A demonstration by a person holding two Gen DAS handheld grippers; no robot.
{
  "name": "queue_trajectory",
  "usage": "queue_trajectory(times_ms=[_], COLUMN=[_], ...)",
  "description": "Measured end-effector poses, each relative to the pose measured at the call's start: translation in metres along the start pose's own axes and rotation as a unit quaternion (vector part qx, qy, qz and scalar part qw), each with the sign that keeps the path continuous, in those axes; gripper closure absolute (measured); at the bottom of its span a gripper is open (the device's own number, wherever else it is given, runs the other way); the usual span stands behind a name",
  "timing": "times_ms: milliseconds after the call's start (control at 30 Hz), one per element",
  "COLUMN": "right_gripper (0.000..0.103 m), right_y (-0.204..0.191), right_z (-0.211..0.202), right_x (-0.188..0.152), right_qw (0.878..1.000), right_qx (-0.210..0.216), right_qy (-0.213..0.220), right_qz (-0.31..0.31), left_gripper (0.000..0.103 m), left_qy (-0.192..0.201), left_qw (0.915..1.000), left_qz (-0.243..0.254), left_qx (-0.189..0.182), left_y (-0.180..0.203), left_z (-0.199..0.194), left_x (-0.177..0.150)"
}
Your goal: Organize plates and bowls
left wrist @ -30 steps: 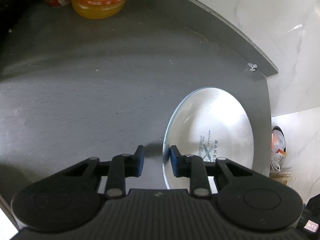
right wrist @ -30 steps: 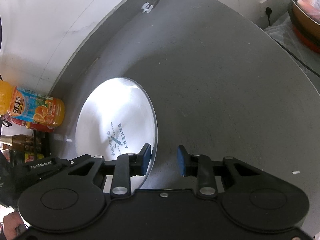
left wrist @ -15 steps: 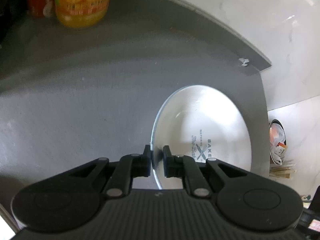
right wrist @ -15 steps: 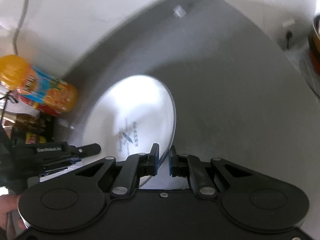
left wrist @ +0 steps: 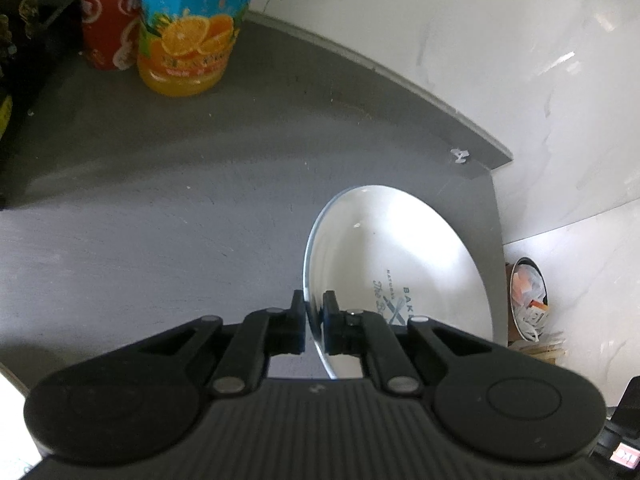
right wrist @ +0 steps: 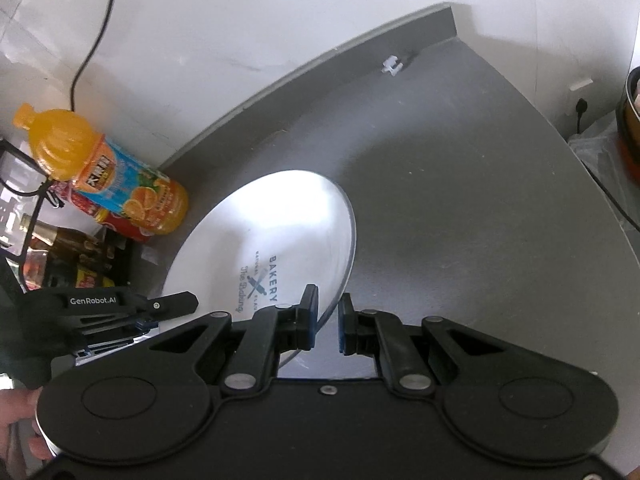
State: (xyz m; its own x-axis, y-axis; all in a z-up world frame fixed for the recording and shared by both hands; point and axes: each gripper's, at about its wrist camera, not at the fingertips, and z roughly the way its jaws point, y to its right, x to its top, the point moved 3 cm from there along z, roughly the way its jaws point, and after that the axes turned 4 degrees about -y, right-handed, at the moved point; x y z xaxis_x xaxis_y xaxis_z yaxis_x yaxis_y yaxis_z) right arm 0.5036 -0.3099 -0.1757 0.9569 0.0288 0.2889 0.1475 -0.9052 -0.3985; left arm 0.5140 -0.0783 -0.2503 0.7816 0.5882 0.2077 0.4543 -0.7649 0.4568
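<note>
Both the left gripper and right gripper are clamped on opposite rims of the plate; lift level, clear of the counter's back edge

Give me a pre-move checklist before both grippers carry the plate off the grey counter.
1. Left gripper jaws closed on the plate rim: ok.
2. Right gripper jaws on the opposite rim of the plate: ok, rim sits between them.
3. Plate empty, nothing to spill: ok.
4. Plate fully clear of the counter: cannot tell.
5. Orange juice bottle and red can stand apart from the plate: ok.
6. Drop-off spot in view: not ok, neither camera shows it.
</note>
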Motion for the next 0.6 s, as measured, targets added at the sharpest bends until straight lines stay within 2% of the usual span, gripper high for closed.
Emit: queue_trajectory(times_ms=[267,600], right_gripper=[0.094,0.094], right_y=[-0.02,-0.049], right_z=[-0.012,-0.027], right_x=[-0.01,-0.023], right_qw=[1.0,0.998], right_qx=[0.015,0.04], right_qy=[0.01,0.013], right_qz=[-0.012,-0.051], left_gripper=[0.098,0.099], left_qy=[0.019,0.058], left_qw=[0.9997,0.9969], left_qz=[-0.011,-0.051], left_qx=[-0.008,-0.015], left_y=[-0.013,-0.033], left_z=[-0.031,-0.073], left_x=[-0.012,-0.036])
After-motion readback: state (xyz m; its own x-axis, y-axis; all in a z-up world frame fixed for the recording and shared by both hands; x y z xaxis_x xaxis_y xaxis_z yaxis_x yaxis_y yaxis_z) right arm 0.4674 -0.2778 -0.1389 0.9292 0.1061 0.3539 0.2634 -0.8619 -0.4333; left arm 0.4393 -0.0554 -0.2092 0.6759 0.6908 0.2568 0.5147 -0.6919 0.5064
